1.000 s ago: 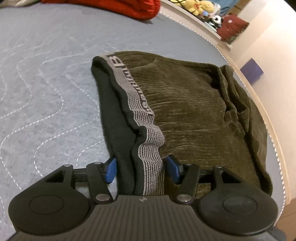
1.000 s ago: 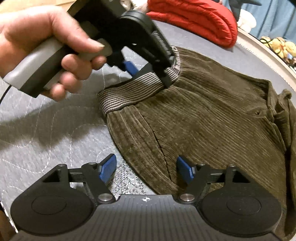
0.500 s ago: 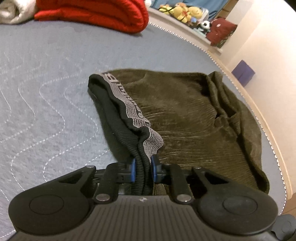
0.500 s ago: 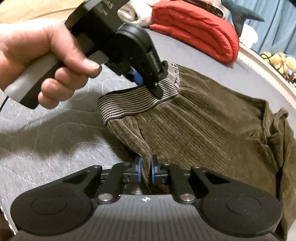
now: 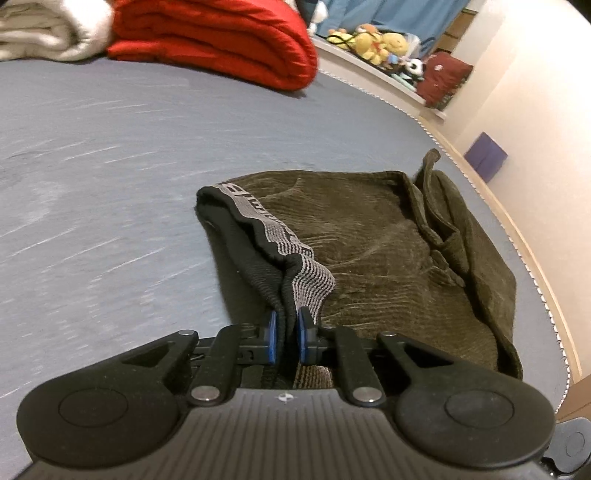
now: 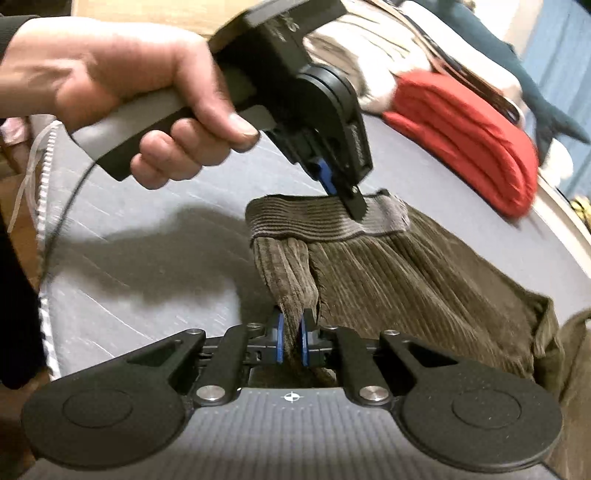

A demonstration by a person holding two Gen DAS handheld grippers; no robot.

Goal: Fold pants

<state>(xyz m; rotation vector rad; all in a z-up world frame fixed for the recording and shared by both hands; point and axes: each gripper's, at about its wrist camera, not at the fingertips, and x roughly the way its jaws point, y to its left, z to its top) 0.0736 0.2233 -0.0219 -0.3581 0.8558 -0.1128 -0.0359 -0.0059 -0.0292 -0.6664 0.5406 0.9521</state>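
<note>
My left claw (image 5: pixel 284 334) is clamped down to a narrow slit on the grey striped waistband (image 5: pixel 275 242) of the olive corduroy pants (image 5: pixel 373 254), the blue pads (image 5: pixel 272 336) squeezing the bunched elastic and its black lining between them; those jaws closed hard within the last second and have barely moved since. My right claw (image 6: pixel 291 341) is pinched just as tight on a gathered ridge of corduroy (image 6: pixel 295 291) at the side edge of the pants (image 6: pixel 417 280), below the waistband (image 6: pixel 325 218), and its jaws too went from wide to nearly closed on the fabric within that second. From the right wrist view I see my left hand (image 6: pixel 122 85) wrapped round the grey handle, with the left claw (image 6: pixel 341 184) biting the band's top edge, lifted off the mattress so a dark shadow (image 6: pixel 166 254) falls to the left. The rest of the pants lies spread on the grey-blue quilted mattress (image 5: pixel 110 177), trailing toward its right edge, where the piped border (image 5: pixel 524 254) runs just beside the legs and a rumpled fold (image 5: pixel 436 218) bunches up. To the left of the pants the mattress is a broad bare stretch. At the far end sit a folded red blanket (image 5: pixel 221 40) and a white one (image 5: pixel 48 29), well apart from the pants. Past the right edge are a cream wall (image 5: pixel 535 92), a purple box (image 5: pixel 485 157) and a shelf with plush toys (image 5: pixel 376 42).
</note>
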